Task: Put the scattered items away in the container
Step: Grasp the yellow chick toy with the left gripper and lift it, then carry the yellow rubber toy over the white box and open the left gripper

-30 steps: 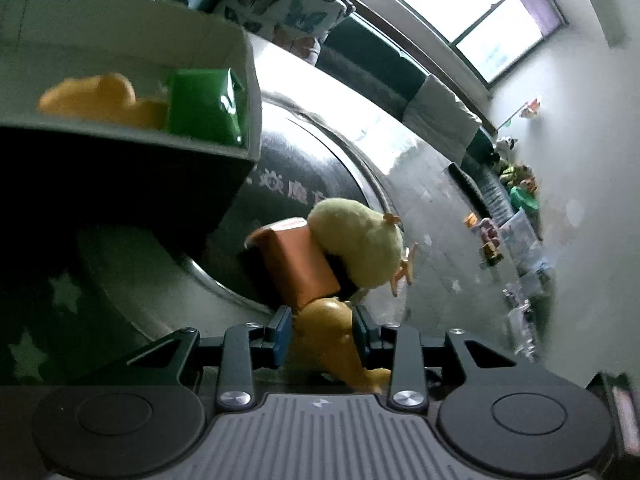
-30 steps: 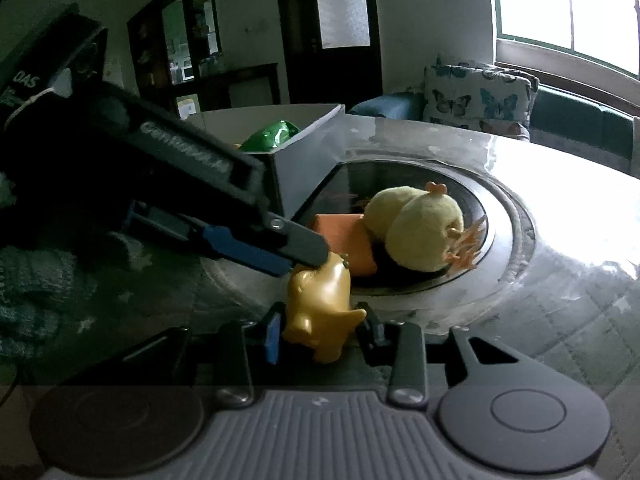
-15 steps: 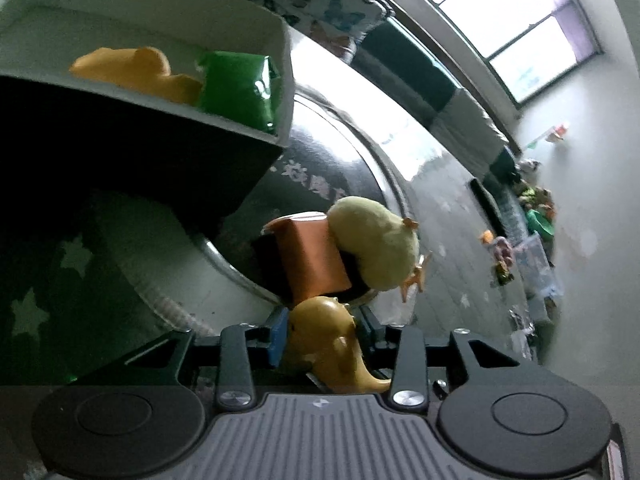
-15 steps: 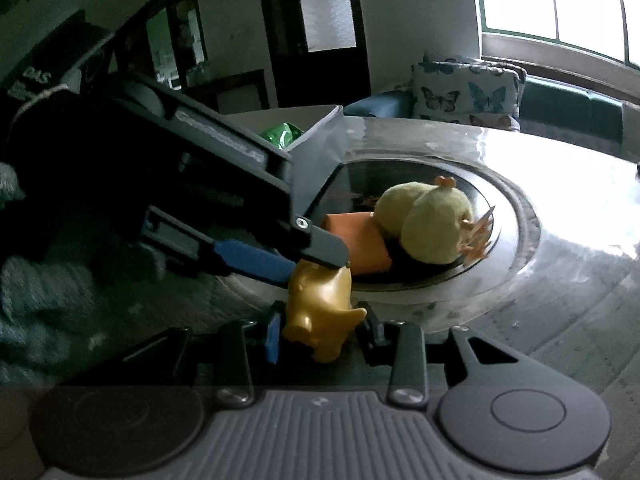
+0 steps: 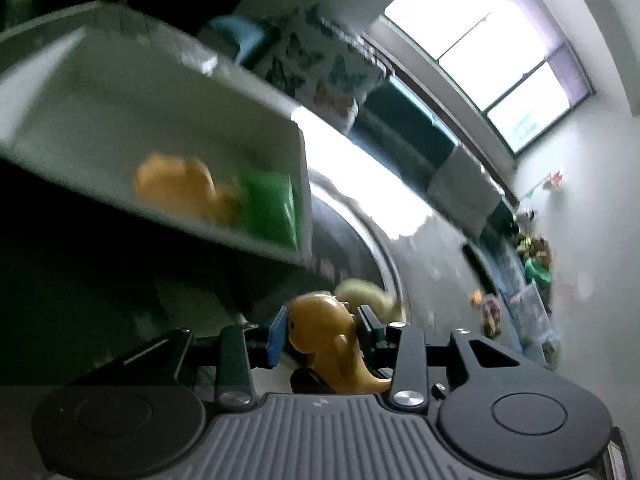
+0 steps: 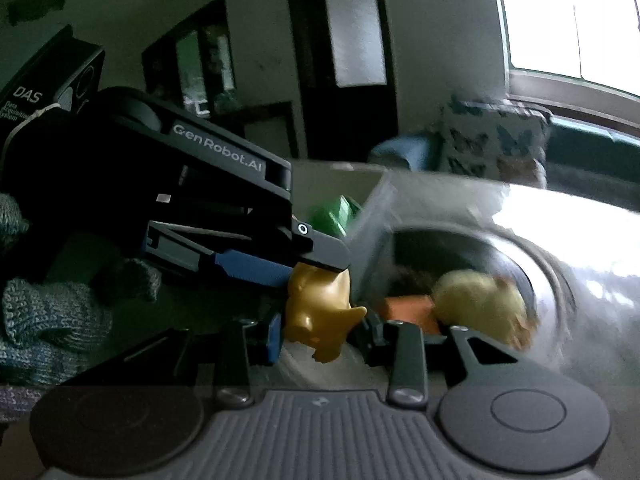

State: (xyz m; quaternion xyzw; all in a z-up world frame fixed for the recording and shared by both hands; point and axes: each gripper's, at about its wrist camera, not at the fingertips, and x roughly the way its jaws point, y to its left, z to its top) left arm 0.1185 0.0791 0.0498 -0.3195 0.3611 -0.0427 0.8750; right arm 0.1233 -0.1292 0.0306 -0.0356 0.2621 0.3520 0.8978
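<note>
Left wrist view, motion-blurred. One gold pig (image 5: 324,336) sits between the left gripper's (image 5: 320,322) fingers. The jaws are set wide, and thin gaps seem to show on both sides, so the pads do not look to be pressing. The pig's lower end is cut off by the gripper body. One white box (image 5: 160,120) fills the upper left, with its near rim above the pig and open room between them. There are two things inside it, an orange toy (image 5: 180,188) and a green pack (image 5: 268,208), both smeared. One plush (image 5: 370,296) peeks from behind the pig and is mostly hidden. The table (image 5: 432,280) runs clear to the right.

Right wrist view, also blurred on the right side. The right gripper (image 6: 322,332) is clamped on the pig (image 6: 316,312), narrow jaws with pads against both flanks, and the pig is off the table. The left gripper (image 6: 308,268) comes in from the left, its tips over the pig's top and covering part of it. A knit glove (image 6: 48,312) is at the left edge and the hand inside it is unseen. The box corner (image 6: 372,216) is just behind the pig, with the green pack (image 6: 332,216) showing over the rim. The orange toy is not seen here. On the table's (image 6: 580,240) dark round inset are one orange block (image 6: 408,308), half hidden by a finger, and one plush (image 6: 476,300) touching it.
</note>
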